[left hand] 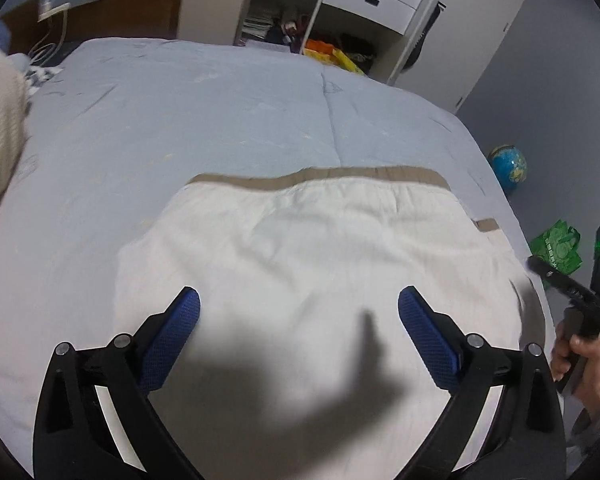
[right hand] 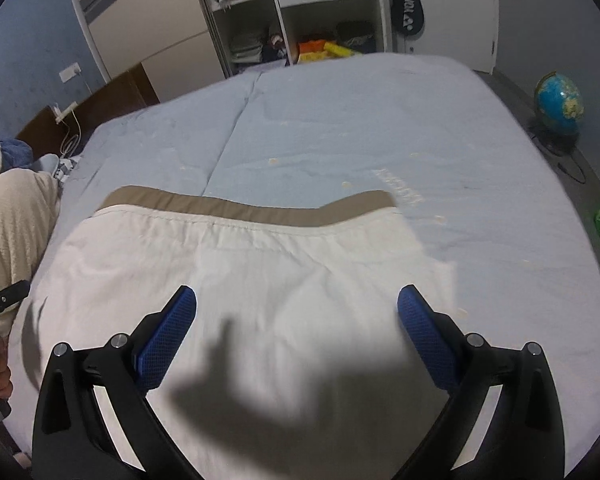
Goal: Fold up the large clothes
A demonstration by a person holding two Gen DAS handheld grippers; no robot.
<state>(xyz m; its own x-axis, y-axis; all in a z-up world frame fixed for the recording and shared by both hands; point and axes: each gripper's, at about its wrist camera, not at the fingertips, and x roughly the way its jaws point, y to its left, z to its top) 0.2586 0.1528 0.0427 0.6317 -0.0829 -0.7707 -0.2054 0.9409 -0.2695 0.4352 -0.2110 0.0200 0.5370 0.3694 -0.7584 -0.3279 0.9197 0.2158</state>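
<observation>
A large cream-white cloth with a tan band along its far edge lies spread flat on the light blue bed. It also shows in the right wrist view. My left gripper hovers open above the cloth's near part, holding nothing. My right gripper is open too, above the cloth's near right part, and empty. The right gripper's body also shows at the right edge of the left wrist view, held in a hand off the bed's side. Both grippers cast shadows on the cloth.
A cream knitted blanket lies at the bed's left side. An open wardrobe with shelves and drawers stands beyond the bed. A globe and a green bag sit on the floor at the right.
</observation>
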